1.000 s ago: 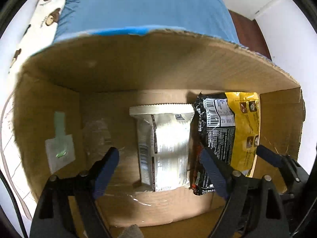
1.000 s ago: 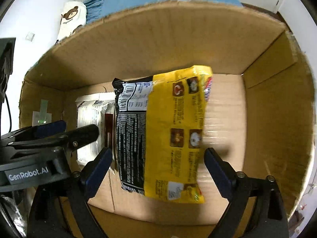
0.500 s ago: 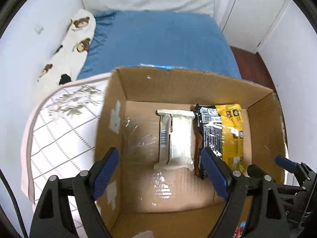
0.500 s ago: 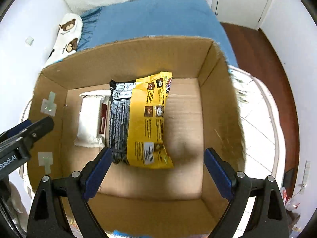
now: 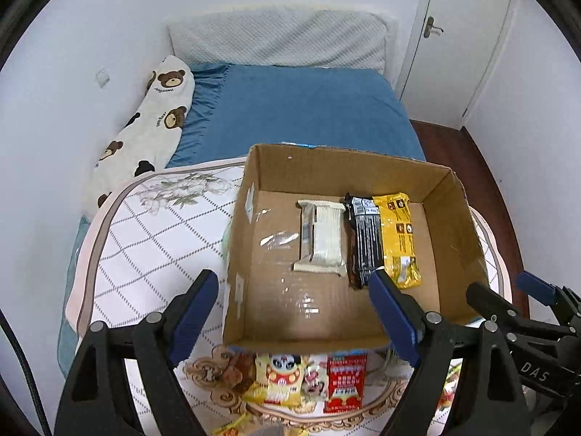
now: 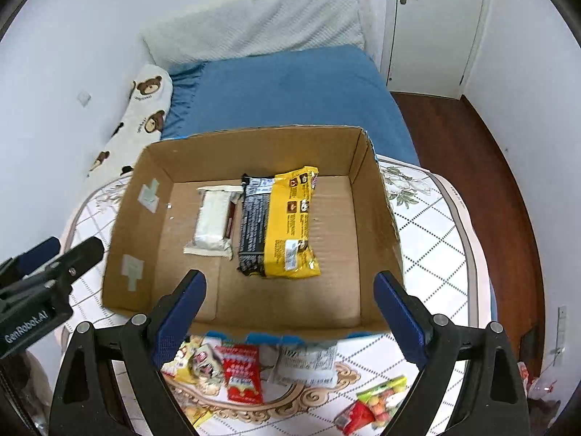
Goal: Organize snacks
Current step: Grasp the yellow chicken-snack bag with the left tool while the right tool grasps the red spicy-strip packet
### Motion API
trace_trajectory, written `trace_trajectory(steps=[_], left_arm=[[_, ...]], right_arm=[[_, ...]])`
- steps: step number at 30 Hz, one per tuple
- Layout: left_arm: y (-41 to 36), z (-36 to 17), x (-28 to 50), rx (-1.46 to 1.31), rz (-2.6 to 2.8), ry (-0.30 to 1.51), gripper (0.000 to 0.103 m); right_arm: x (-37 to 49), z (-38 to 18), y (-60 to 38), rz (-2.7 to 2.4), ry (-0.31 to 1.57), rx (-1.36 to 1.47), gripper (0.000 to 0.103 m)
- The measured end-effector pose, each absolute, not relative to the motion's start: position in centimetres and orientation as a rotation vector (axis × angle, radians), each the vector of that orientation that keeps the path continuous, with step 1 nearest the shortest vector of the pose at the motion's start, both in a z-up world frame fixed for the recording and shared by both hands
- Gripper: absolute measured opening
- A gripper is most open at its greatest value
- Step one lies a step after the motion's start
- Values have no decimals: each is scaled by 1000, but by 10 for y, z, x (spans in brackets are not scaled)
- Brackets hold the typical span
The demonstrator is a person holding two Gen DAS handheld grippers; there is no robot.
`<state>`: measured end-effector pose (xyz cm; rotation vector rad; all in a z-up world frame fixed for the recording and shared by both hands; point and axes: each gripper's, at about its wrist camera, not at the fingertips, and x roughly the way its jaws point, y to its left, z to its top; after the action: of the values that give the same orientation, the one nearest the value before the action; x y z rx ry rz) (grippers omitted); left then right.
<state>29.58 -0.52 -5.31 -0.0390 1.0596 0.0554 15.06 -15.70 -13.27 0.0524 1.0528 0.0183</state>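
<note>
An open cardboard box [image 5: 254, 181] [image 6: 374, 189] stands on a quilted table. Inside lie a white wrapped bar [image 5: 321, 238] [image 6: 212, 223] and, to its right, a black and yellow snack packet [image 5: 385, 239] [image 6: 283, 225]. Several loose snack packets lie in front of the box, among them a red packet [image 5: 345, 381] [image 6: 241, 374], a yellow cartoon packet [image 5: 277, 378] and a white packet [image 6: 305, 363]. My left gripper [image 5: 294, 312] is open and empty above the box's near edge. My right gripper [image 6: 290, 312] is open and empty, also above the near edge.
A white quilted cloth [image 5: 145, 239] covers the table. Behind it is a bed with a blue sheet [image 5: 297, 116], a bear-print pillow [image 5: 152, 120] and a white door [image 5: 457, 36]. A colourful candy bag [image 6: 377, 399] lies at the front right.
Both grippers have pulled up and back out of the box, leaving the white bar and the yellow packet lying inside. The table and loose snacks have come into view.
</note>
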Motion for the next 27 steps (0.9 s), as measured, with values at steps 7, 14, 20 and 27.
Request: trace_trajectory(steps=[7, 14, 20, 27], left_arm=[[3, -60, 262, -87, 64, 1084, 85], [50, -128, 211, -300, 140, 1284, 85], [82, -235, 152, -607, 183, 1566, 84], [85, -300, 142, -764, 232, 1608, 70]], right_arm=[[116, -136, -165, 35, 1078, 114, 95], [97, -188, -167, 71, 1198, 170, 95], [84, -249, -154, 111, 1334, 172, 93], [91, -307, -126, 114, 1415, 96, 82]])
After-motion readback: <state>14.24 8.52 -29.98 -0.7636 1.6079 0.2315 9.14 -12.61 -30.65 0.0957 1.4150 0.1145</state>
